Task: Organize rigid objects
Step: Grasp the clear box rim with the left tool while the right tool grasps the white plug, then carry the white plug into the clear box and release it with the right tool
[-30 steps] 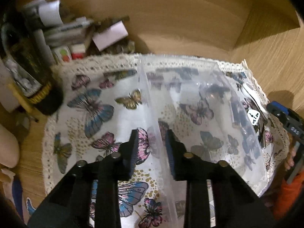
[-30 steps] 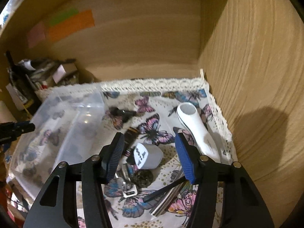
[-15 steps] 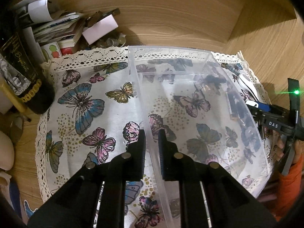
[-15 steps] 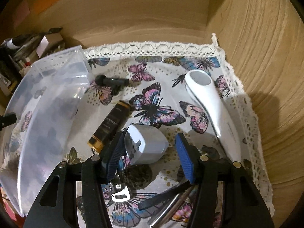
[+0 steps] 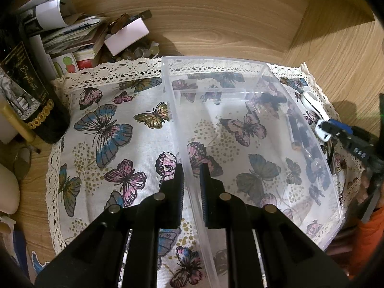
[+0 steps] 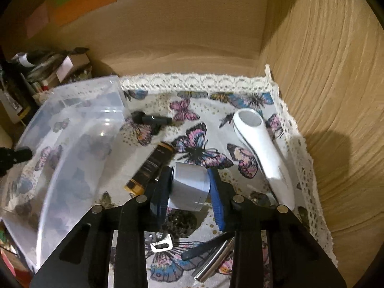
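Wooden shelf nook, butterfly-print cloth [image 5: 103,134] with lace trim over the surface. Clear plastic organizer bin [image 5: 252,76] sits on the cloth's left-centre part, divider inside. Left gripper [image 5: 192,180] is nearly closed, its fingers astride the bin's near-left wall, pinching it. Right gripper [image 6: 188,187] is clamped on a white travel adapter plug [image 6: 189,187], pads touching both sides, just right of the bin. White handheld device [image 6: 261,148] lies near the cloth's right edge. Black-and-gold tube [image 6: 150,168] lies between bin and plug; black clip-like piece [image 6: 151,120] farther back. Metal bar [image 6: 213,261] and small metal buckle [image 6: 162,246] lie under the right gripper. Dark wine bottle [image 5: 31,96] and paper clutter [image 5: 79,36] stand at far left.
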Available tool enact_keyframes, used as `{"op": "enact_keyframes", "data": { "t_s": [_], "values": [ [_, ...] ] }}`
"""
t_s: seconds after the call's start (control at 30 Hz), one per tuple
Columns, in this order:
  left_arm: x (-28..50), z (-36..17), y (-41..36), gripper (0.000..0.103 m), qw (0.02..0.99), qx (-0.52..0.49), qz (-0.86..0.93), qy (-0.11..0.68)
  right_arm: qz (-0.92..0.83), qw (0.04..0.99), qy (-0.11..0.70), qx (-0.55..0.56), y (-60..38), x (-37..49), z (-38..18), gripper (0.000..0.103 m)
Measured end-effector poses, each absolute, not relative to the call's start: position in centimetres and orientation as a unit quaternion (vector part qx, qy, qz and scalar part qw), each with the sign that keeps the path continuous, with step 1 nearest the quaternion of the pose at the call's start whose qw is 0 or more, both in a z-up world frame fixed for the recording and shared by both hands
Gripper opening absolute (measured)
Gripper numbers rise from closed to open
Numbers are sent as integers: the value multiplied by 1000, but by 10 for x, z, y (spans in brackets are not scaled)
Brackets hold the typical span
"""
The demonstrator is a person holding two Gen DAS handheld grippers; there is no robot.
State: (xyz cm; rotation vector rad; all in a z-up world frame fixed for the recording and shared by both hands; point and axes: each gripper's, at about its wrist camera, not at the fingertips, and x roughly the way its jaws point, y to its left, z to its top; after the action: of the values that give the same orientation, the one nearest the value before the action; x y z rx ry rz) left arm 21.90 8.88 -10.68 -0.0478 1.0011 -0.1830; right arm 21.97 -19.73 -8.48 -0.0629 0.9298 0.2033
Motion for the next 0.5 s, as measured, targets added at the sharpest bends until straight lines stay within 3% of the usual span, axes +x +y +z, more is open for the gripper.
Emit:
{"op": "enact_keyframes", "data": {
  "t_s": [0.5],
  "values": [
    [218,-109,87,13,872,-17,-84,482,154,919,358,-53,-147,203,-19,29]
  ]
}}
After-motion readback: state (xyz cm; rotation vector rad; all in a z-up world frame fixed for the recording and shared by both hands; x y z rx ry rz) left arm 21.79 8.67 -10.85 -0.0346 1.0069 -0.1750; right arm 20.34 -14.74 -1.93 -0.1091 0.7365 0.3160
